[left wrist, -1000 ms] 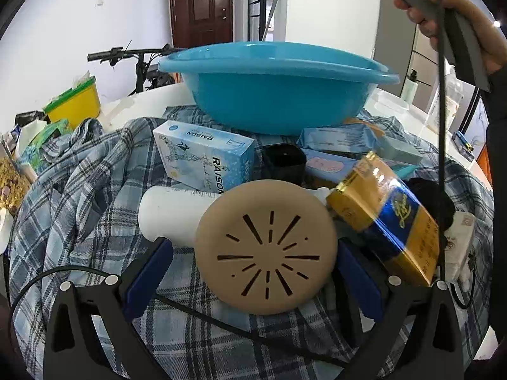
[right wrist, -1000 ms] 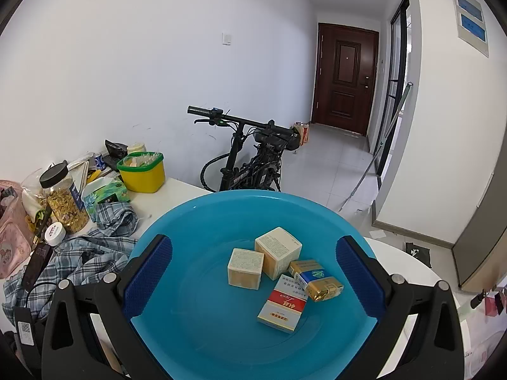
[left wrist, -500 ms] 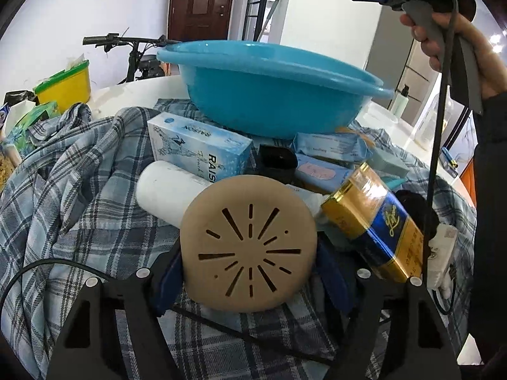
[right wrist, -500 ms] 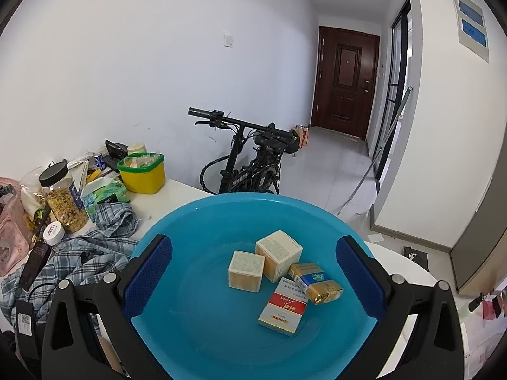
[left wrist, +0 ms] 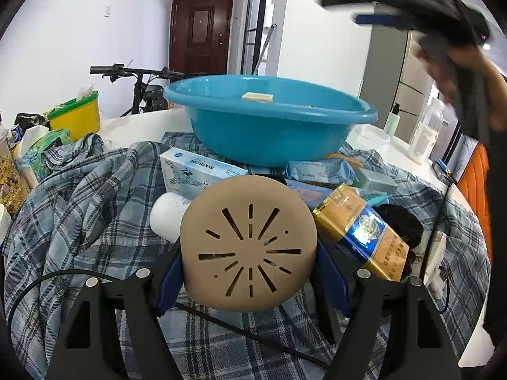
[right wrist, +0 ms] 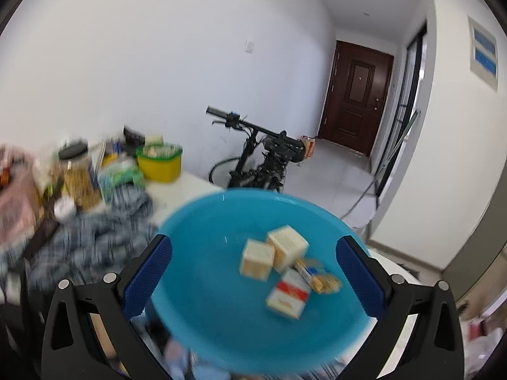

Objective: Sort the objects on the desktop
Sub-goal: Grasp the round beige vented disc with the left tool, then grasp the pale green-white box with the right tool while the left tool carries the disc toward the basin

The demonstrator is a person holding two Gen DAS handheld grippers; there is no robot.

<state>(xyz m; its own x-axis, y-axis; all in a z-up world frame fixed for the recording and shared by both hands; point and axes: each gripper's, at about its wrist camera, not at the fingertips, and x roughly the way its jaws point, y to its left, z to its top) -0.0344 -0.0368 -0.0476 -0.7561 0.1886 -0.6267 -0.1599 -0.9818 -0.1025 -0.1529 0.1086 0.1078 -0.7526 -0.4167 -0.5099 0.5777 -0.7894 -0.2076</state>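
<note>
My left gripper (left wrist: 250, 272) is shut on a tan round slotted disc (left wrist: 248, 243) and holds it above the plaid cloth (left wrist: 79, 209). Behind it lie a white cylinder (left wrist: 166, 217), a pale blue box (left wrist: 196, 171), a gold and blue pack (left wrist: 361, 231) and blue packets (left wrist: 320, 169). The blue basin (left wrist: 269, 120) stands at the back. My right gripper (right wrist: 253, 275) is open and empty above the basin (right wrist: 206, 269), which holds two cream boxes (right wrist: 272, 253), a red and white pack (right wrist: 286, 297) and a gold pack (right wrist: 320, 277). The right gripper also shows in the left wrist view (left wrist: 389, 9), blurred.
A yellow tub with green lid (left wrist: 76, 117), a jar of grains (right wrist: 77, 174) and green packets (left wrist: 47, 142) crowd the table's left. White bottles (left wrist: 424, 136) stand at the right. A bicycle (right wrist: 259, 158) leans behind the table. A black cable (left wrist: 237, 329) crosses the cloth.
My left gripper has closed on the tan disc and lifted it. My right gripper has moved fast, rising and pulling back from the basin; its view is blurred.
</note>
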